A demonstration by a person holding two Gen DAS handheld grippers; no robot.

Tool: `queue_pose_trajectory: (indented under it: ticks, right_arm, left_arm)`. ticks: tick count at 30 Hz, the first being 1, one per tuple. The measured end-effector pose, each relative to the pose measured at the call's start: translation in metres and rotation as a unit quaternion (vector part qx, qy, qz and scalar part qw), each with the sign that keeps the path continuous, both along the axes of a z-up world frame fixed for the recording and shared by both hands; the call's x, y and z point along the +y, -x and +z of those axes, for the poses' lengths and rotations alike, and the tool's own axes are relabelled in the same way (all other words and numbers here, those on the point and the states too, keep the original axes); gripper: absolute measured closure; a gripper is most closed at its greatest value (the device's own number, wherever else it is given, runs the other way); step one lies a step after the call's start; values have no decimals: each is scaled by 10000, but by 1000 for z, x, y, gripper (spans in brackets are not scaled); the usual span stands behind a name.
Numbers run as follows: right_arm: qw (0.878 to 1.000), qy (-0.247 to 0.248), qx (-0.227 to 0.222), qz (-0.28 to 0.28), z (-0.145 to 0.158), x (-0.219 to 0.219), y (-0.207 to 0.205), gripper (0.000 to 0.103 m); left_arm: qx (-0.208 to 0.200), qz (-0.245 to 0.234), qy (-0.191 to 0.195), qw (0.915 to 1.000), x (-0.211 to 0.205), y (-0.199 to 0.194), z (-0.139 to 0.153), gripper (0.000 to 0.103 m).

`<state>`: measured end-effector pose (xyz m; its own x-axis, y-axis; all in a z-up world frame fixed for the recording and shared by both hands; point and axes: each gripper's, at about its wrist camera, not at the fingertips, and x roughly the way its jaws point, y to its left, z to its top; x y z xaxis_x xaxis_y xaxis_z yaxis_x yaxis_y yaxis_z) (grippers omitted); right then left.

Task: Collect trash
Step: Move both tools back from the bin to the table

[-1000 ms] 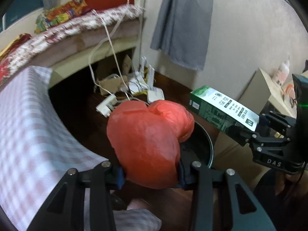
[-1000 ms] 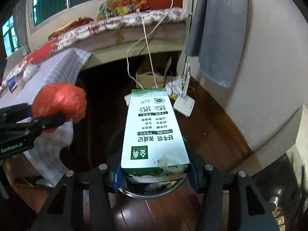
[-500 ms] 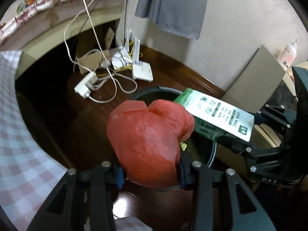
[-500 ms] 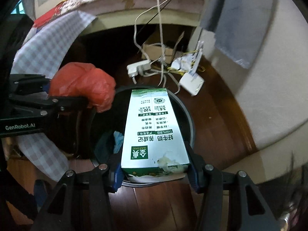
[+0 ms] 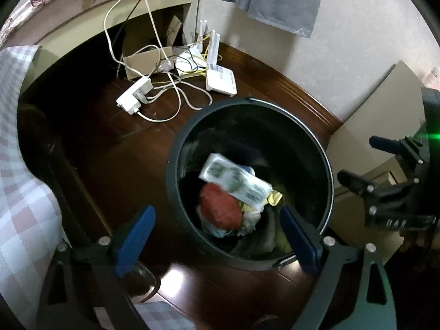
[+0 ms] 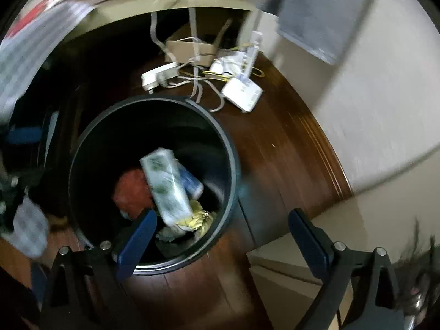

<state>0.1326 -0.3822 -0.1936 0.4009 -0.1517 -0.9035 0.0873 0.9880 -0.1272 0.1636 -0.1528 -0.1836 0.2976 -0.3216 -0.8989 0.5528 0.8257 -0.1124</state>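
Landmark: bin [image 5: 249,264], black, round, on the wood floor.

Left of the bin: checked cloth [image 5: 16,192] draped at the frame edge. Beyond the bin, toward the wall: power strip [image 5: 134,96], tangled cables, white router [image 5: 221,81]. Nothing trash-like is made out there, though the right view is motion-blurred.

Left gripper [image 5: 217,239]: held above the near rim of the bin, angled down into it. Jaws are opening, nothing is seen between them, blue pads bare.

Inside the bin: red bag [image 5: 220,206] is seen low on the near-left side, carton [image 5: 238,181] lying across it at a slant, yellowish scraps and other waste packed around both. Carton is blurred in both views, so it is judged not yet settled.

Right gripper [image 6: 222,236]: also above the near rim, shifted to the right side of the bin. Jaws are opening, nothing between them.

Progress, as a judgement: both items are delivered into the bin, so this drop-off is done. No further loose trash can be identified on the visible floor; whether more remains elsewhere cannot be told. Next step is likely lifting both grippers clear of the rim.
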Motion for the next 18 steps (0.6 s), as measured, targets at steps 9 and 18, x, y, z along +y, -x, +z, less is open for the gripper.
queue_pose_trajectory:
  ticks: [9, 18]
  right_arm:
    - [9982, 90, -503, -316, 35, 0, 17, 0]
    - [9945, -66, -931, -473, 81, 8, 26, 0]
  left_arm:
    - [-388, -14, 79, 9992, 1, 7, 31, 7]
    - [-962, 76, 307, 9949, 11, 12, 81, 4]
